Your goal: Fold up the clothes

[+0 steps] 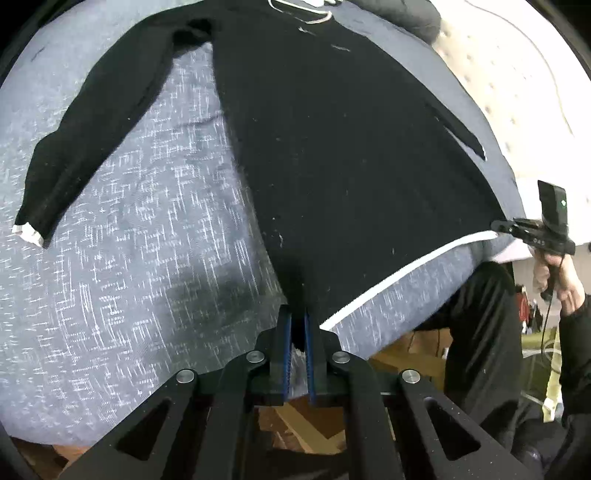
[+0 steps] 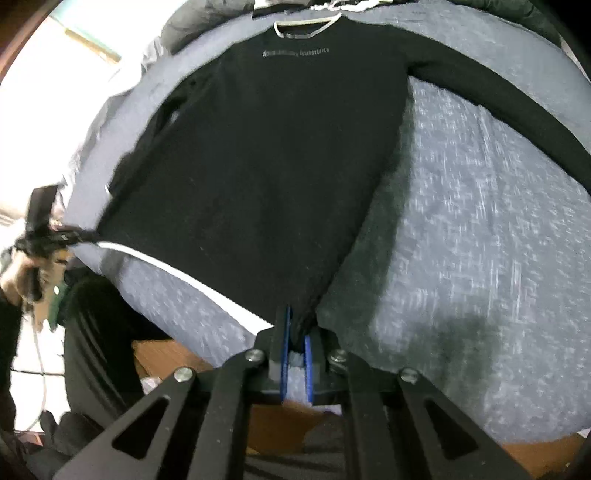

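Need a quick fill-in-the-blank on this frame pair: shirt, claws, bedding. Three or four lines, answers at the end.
1. The long-sleeved shirt lying on the grey speckled bedding is ____ in colour.
2. The left claw and the right claw are each shut on a bottom ____ of the shirt.
3. The band along the shirt's hem is ____.
4. The neckline lies at the ____ end from the claws.

Missing words: black; corner; white; far
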### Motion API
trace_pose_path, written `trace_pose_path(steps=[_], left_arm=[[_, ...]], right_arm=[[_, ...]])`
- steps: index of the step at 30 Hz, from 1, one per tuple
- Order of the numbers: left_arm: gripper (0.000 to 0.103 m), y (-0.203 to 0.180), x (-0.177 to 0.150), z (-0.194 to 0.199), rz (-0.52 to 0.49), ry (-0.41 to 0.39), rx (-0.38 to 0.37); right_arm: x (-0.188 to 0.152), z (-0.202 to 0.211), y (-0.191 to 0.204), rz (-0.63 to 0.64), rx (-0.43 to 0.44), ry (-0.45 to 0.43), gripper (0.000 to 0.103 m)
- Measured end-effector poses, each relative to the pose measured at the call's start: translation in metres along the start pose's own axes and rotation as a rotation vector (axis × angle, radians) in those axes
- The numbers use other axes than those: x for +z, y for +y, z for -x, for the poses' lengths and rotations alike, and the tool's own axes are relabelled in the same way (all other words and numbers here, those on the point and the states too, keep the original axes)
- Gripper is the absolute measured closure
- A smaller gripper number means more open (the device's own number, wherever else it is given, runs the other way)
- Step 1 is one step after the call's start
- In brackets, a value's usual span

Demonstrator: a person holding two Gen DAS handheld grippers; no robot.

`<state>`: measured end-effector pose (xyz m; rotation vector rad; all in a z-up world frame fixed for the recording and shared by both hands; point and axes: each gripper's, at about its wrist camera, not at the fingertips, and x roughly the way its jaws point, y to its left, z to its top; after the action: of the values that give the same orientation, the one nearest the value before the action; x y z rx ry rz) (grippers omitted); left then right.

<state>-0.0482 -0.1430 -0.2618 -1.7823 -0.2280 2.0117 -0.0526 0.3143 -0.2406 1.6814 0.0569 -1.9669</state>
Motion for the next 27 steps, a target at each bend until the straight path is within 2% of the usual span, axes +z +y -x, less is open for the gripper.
trace_pose_path(steps=[4,8,11,13,18,20,22,24,27], left_arm=[[0.097,-0.002,-0.006,-0.020,-0.002,0.037,0.004],[0.097,0.004,-0.008,-0.037,0.006,0.062,0.017],[0.096,0.014,-0.006,-0.043,0.043,0.067,-0.005],[0.095,0.017,-0.004,-0.040,0.075,0.071,-0.038],[0.093,0.038,-0.004,-0.010,0.147,0.001,-0.030],[0.084,0.058,0.002,0.003,0.163,-0.024,-0.016],[0.080,0.069,-0.003,0.010,0.188,-0.052,0.019],[0.079,0.095,-0.001,0.024,0.247,-0.101,0.051],[0.073,0.129,0.000,0.036,0.345,-0.152,0.089]], right_arm=[[-0.009,-0.019,-0.012,-0.034,-0.034,0.038,0.097],[-0.017,-0.028,-0.016,-0.052,-0.022,0.049,0.098],[-0.017,-0.025,-0.021,-0.083,-0.002,0.027,0.096],[-0.016,-0.019,-0.021,-0.086,-0.019,0.014,0.095],[-0.019,0.009,-0.021,-0.052,-0.079,-0.021,0.092],[-0.016,0.021,-0.025,-0.071,-0.073,-0.072,0.083],[-0.008,0.027,-0.028,-0.092,-0.067,-0.115,0.078],[0.001,0.031,-0.030,-0.113,-0.049,-0.145,0.078],[0.016,0.033,-0.032,-0.155,0.004,-0.193,0.078]])
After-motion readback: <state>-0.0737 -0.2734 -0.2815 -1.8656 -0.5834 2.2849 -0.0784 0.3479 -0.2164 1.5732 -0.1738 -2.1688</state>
